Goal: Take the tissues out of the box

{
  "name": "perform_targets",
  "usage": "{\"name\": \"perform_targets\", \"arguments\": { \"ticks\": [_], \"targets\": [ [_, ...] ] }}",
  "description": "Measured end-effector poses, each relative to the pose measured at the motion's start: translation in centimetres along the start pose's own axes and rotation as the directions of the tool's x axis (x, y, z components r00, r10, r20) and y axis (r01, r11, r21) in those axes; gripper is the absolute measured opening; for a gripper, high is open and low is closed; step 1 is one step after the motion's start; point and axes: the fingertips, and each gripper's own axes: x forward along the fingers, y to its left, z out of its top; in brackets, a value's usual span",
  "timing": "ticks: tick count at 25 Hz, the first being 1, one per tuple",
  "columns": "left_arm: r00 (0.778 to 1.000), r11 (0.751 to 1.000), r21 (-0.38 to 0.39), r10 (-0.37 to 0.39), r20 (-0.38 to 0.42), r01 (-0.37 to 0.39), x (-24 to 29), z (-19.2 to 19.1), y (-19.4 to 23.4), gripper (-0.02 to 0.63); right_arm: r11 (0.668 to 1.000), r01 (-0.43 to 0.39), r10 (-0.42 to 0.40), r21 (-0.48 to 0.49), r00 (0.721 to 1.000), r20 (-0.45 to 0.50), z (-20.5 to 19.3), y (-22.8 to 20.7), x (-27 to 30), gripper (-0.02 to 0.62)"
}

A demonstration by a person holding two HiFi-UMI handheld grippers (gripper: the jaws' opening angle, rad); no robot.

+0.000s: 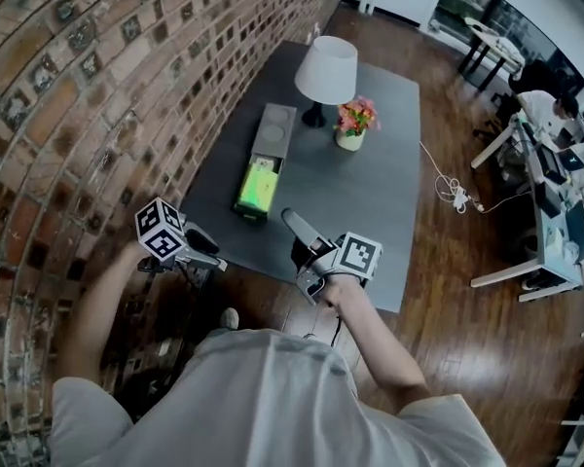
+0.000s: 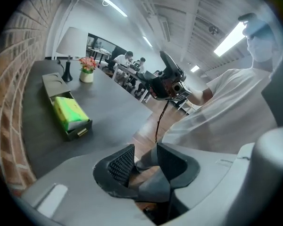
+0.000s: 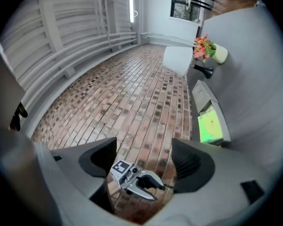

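Observation:
A long dark grey tissue box (image 1: 273, 129) lies on the grey table (image 1: 370, 183), slid open toward me. A bright green tissue pack (image 1: 256, 185) shows in its near end; the same pack (image 2: 68, 111) (image 3: 210, 126) appears in both gripper views. My left gripper (image 1: 206, 251) (image 2: 142, 161) hangs off the table's near left corner, tilted down, with only a narrow gap between its jaws and nothing in it. My right gripper (image 1: 302, 239) (image 3: 146, 161) is held level over the table's near edge, jaws wide open and empty. Both grippers are well short of the box.
A white lamp (image 1: 326, 71) and a pot of pink flowers (image 1: 353, 125) stand at the table's far end beyond the box. A brick wall (image 1: 68, 115) runs along the left. A white cable (image 1: 456, 195) lies on the wooden floor, with desks and seated people at the right.

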Motion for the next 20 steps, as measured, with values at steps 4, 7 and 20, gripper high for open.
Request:
{"name": "perform_targets", "arguments": {
  "ticks": [4, 7, 20],
  "targets": [
    [0.992, 0.994, 0.003, 0.113, 0.057, -0.113, -0.6, -0.6, 0.6, 0.187, 0.992, 0.002, -0.010, -0.124, 0.998, -0.062, -0.3, -1.1, 0.0, 0.362],
    [0.979, 0.986, -0.004, 0.166, 0.115, -0.166, -1.3, -0.9, 0.8, 0.258, 0.964, -0.033, 0.004, -0.266, 0.994, -0.110, 0.1, -1.8, 0.3, 0.362],
    [0.917, 0.947, -0.011, 0.314, 0.244, -0.322, -4.8, -0.3, 2.4, 0.353, 0.859, -0.109, 0.039, -0.500, 0.988, -0.150, 2.7, -4.0, -0.5, 0.362]
  ]
}}
